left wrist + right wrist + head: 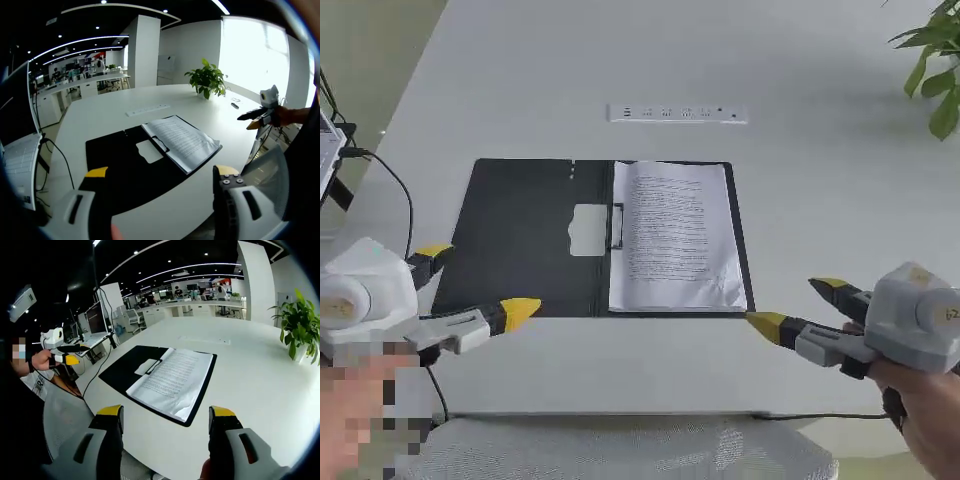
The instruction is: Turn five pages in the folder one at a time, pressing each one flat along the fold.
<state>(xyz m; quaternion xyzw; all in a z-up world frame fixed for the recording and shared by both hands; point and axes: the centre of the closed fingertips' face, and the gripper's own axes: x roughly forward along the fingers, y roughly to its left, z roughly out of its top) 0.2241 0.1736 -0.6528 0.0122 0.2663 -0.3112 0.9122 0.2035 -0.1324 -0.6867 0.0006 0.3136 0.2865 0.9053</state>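
Found the black folder lying open near the front edge of the white worktop, with the stack of printed white pages clipped flat on its right half. Held the left gripper just off the folder's near left corner and the right gripper just off its near right corner, both with yellow-tipped jaws apart and empty. Judged the first turn not yet begun. Needed next to bring the right gripper to the top sheet's lower right corner, pinch one page alone, sweep it leftward and press along the fold.
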